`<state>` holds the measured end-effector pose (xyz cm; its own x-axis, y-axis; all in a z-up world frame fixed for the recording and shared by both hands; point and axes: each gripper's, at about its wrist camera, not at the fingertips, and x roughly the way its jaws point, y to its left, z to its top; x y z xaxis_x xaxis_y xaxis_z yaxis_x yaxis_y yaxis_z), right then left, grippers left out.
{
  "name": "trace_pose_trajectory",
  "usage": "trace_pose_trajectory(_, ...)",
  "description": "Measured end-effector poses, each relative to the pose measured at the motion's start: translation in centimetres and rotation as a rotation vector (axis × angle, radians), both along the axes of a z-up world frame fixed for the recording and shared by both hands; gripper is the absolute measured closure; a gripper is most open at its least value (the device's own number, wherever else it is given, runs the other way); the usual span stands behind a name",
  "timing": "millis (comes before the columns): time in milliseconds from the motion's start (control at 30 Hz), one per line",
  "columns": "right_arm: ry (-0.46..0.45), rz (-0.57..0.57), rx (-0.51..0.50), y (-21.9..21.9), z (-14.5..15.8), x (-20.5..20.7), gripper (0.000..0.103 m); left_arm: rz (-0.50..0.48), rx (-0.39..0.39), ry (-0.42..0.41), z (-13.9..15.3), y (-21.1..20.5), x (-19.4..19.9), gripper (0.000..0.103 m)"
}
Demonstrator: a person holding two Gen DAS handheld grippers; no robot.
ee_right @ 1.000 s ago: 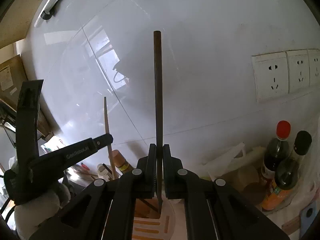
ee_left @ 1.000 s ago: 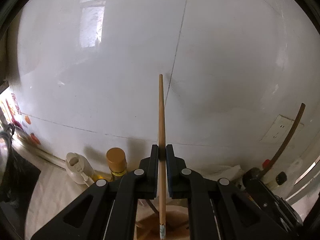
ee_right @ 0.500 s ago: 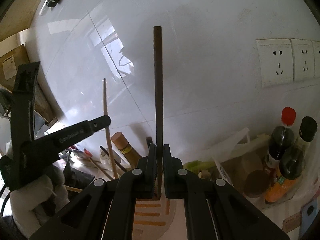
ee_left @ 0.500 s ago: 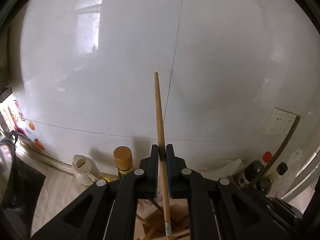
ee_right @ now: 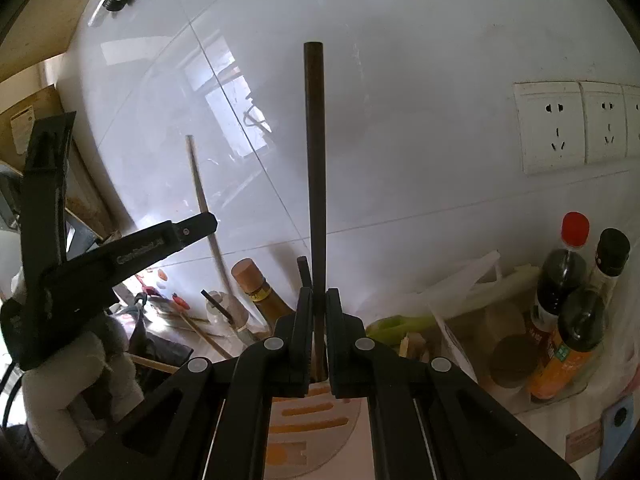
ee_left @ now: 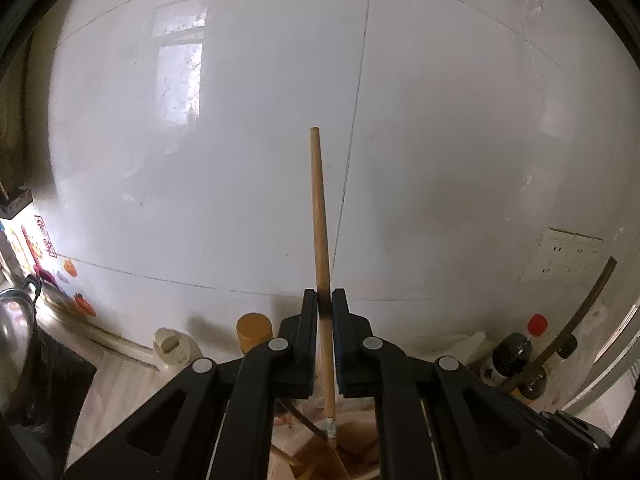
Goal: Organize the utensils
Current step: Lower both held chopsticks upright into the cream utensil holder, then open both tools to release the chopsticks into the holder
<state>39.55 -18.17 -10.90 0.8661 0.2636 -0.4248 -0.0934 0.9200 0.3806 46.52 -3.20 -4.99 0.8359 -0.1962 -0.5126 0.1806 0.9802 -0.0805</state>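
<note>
My left gripper (ee_left: 325, 312) is shut on a light wooden handle (ee_left: 319, 220) that stands nearly upright and leans slightly left. Its metal ferrule (ee_left: 330, 436) shows below the jaws, over wooden pieces. My right gripper (ee_right: 319, 300) is shut on a dark straight handle (ee_right: 314, 152), also upright. That handle's orange-and-white slotted spatula head (ee_right: 312, 416) hangs under the jaws. In the right wrist view, the left gripper (ee_right: 204, 224) sits at the left in a gloved hand (ee_right: 76, 384), holding the light handle (ee_right: 202, 196). The dark handle (ee_left: 588, 312) appears at the left wrist view's right edge.
A glossy white tiled wall (ee_left: 440, 140) stands close ahead, with wall sockets (ee_right: 568, 128). On the counter are a yellow-capped bottle (ee_left: 254, 330), a white jar (ee_left: 174, 346), dark sauce bottles (ee_right: 560, 280), a plastic bag (ee_right: 460, 284), and a metal pot (ee_left: 16, 340) at far left.
The left wrist view has tipped, bringing more counter and the sauce bottles into sight. The light handle now leans a little left. Both grippers keep their grips.
</note>
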Motion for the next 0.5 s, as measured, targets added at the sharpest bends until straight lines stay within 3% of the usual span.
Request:
trace_pose_trajectory(400, 0.068, 0.050, -0.038, 1.4, -0.2, 1.0, 0.096, -0.034, 0.011, 0.110, -1.5, 0.8, -1.2, 0.093)
trace_pose_trajectory(433, 0.075, 0.053, -0.035, 1.5, -0.2, 1.1, 0.096, -0.033, 0.007, 0.117, -1.2, 1.0, -1.4, 0.090)
trace_pose_trajectory(500, 0.088, 0.057, -0.028, 1.4, 0.1, 1.0, 0.090, -0.021, -0.010, 0.113, -0.3, 1.5, -2.1, 0.068)
